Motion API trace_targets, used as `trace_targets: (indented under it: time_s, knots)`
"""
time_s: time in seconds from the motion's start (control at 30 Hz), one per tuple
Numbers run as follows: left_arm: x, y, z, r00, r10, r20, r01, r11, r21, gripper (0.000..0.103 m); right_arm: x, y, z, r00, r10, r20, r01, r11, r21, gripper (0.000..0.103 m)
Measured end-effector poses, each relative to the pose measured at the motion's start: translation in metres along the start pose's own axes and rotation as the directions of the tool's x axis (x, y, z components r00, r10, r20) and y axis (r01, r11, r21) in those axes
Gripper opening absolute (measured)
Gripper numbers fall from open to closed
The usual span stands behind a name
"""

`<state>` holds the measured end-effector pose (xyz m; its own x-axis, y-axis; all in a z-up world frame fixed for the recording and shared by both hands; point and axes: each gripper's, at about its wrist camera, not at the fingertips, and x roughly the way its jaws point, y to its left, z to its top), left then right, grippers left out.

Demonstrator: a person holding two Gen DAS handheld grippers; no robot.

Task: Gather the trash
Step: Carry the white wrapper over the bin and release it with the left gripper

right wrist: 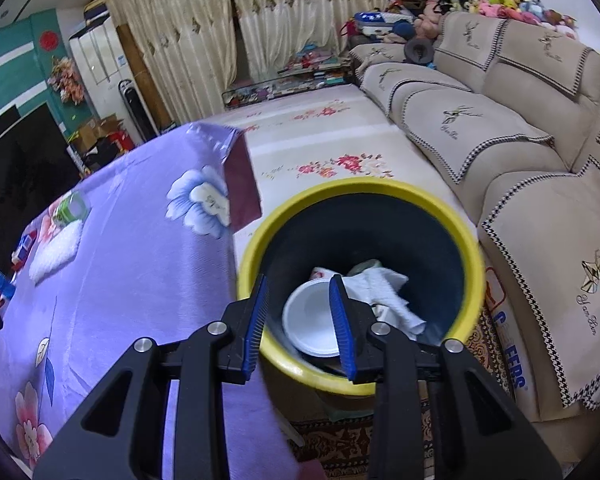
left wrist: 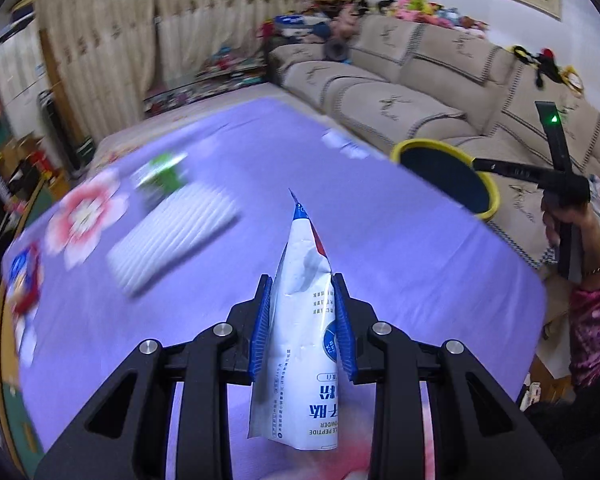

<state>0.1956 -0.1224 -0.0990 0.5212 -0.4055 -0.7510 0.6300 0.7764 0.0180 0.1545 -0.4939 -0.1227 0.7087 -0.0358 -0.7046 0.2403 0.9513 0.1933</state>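
My left gripper [left wrist: 302, 282] is shut on a white and blue powder pouch [left wrist: 300, 360], which sticks up between the blue pads above the purple flowered tablecloth [left wrist: 380, 240]. A dark bin with a yellow rim [left wrist: 432, 145] stands past the table's right edge. In the right wrist view my right gripper [right wrist: 298, 280] hangs over that bin [right wrist: 260, 240], its jaws apart with nothing between them. Inside the bin lie a white bowl [right wrist: 312, 320] and crumpled white paper [right wrist: 384, 288]. A person's hand [left wrist: 556, 220] holds the right gripper [left wrist: 480, 163] beside the bin.
A white ribbed pad [left wrist: 172, 232] and a green and white wrapper [left wrist: 162, 176] lie blurred on the table's left part. A small pale scrap [left wrist: 344, 144] lies near the far edge. A beige sofa [right wrist: 520, 160] runs along the right, beside a pale flowered mat [right wrist: 324, 140].
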Motion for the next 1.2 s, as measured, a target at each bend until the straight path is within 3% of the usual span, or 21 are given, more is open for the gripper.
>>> trace_targets:
  time_s: [0.33, 0.7, 0.9, 0.97, 1.03, 1.1, 1.2]
  knots:
    - [0.061, -0.100, 0.103, 0.983, -0.183, -0.006, 0.181, 0.967, 0.179, 0.030, -0.033, -0.062, -0.005, 0.996, -0.072, 0.060, 0.066, 0.993, 0.096, 0.033]
    - [0.162, -0.213, 0.180, 0.963, -0.252, -0.098, 0.269, 0.922, 0.278, 0.031, -0.039, -0.108, -0.019, 0.993, -0.108, 0.056, 0.097, 0.980, 0.174, 0.033]
    - [0.213, -0.243, 0.197, 0.958, -0.251, -0.142, 0.281, 0.924, 0.260, 0.031, -0.040, -0.121, -0.022, 0.991, -0.122, 0.054, 0.109, 0.974, 0.197, 0.034]
    - [0.224, -0.248, 0.199, 0.958, -0.245, -0.149, 0.277, 0.928, 0.251, 0.035, -0.041, -0.122, -0.022, 0.991, -0.125, 0.054, 0.112, 0.973, 0.202, 0.036]
    - [0.233, -0.251, 0.200, 0.960, -0.233, -0.154, 0.266, 0.933, 0.241, 0.060, -0.042, -0.122, -0.022, 0.991, -0.126, 0.054, 0.113, 0.973, 0.202, 0.039]
    - [0.236, -0.250, 0.202, 0.961, -0.233, -0.146, 0.262, 0.939, 0.223, 0.071, -0.042, -0.121, -0.021, 0.991, -0.126, 0.053, 0.113, 0.973, 0.201, 0.039]
    - [0.228, -0.239, 0.199, 0.963, -0.237, -0.129, 0.260, 0.943, 0.209, 0.071, -0.041, -0.119, -0.021, 0.991, -0.123, 0.052, 0.110, 0.974, 0.197, 0.039]
